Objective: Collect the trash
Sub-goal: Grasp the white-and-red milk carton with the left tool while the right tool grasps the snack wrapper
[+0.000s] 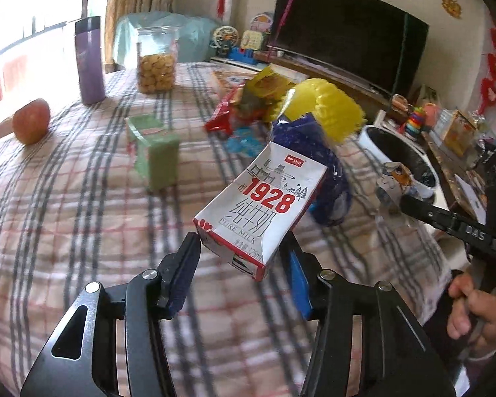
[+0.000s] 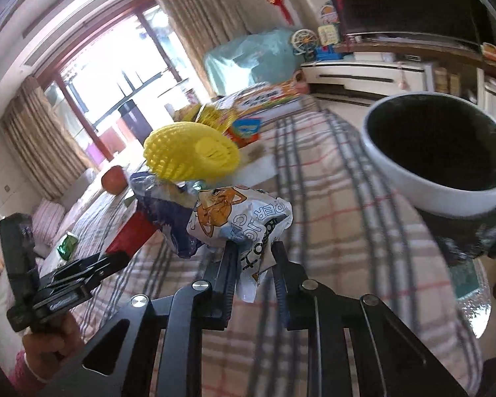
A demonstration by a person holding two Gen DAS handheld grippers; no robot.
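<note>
My left gripper [image 1: 244, 258] is shut on a white milk carton [image 1: 264, 205] with red "1928" print, which tilts up above the checked tablecloth [image 1: 82, 218]. My right gripper [image 2: 254, 251] is shut on a crumpled white wrapper [image 2: 241, 218] printed with a cartoon cat. A white bin with a black liner [image 2: 436, 152] stands to the right of it at the table's edge. In the left wrist view the right gripper [image 1: 406, 203] holds the wrapper [image 1: 393, 178] close to the bin [image 1: 400, 158]. A yellow foam net [image 1: 334, 109] and a blue bag [image 1: 310, 152] lie beyond the carton.
On the table stand a green box [image 1: 155, 155], an apple [image 1: 31, 120], a purple bottle [image 1: 89, 59] and a cookie jar [image 1: 155, 63]. Colourful packets [image 1: 248, 99] are piled mid-table. A television [image 1: 347, 33] and a low cabinet line the far wall.
</note>
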